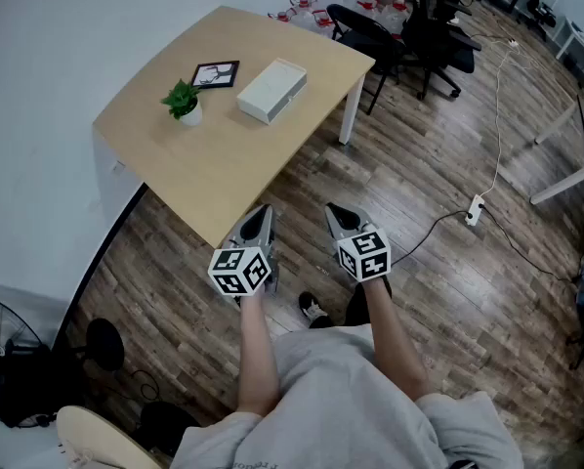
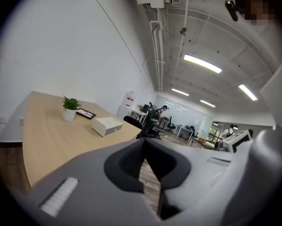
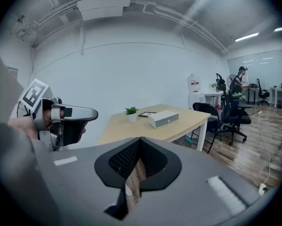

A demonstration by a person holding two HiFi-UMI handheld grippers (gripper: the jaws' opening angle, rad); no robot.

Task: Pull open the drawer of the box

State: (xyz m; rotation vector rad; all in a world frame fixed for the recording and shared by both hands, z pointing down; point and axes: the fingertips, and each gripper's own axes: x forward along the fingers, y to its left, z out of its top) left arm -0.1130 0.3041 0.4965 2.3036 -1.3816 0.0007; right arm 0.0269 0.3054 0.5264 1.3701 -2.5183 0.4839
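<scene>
The white box (image 1: 271,90) lies on the far half of the light wooden table (image 1: 214,164); its drawer looks closed. I also see the box (image 2: 107,125) in the left gripper view and the box (image 3: 163,118) in the right gripper view, some way ahead. My left gripper (image 1: 262,210) hangs shut and empty at the table's near corner. My right gripper (image 1: 333,210) is beside it over the floor, also shut and empty. In their own views, the left gripper (image 2: 144,140) and the right gripper (image 3: 140,139) have their tips together.
A small potted plant (image 1: 183,101) and a black picture frame (image 1: 215,73) stand left of the box. Black office chairs (image 1: 409,37) crowd the far side. A cable with a power strip (image 1: 475,209) lies on the wood floor at right. A fan (image 1: 9,360) stands at lower left.
</scene>
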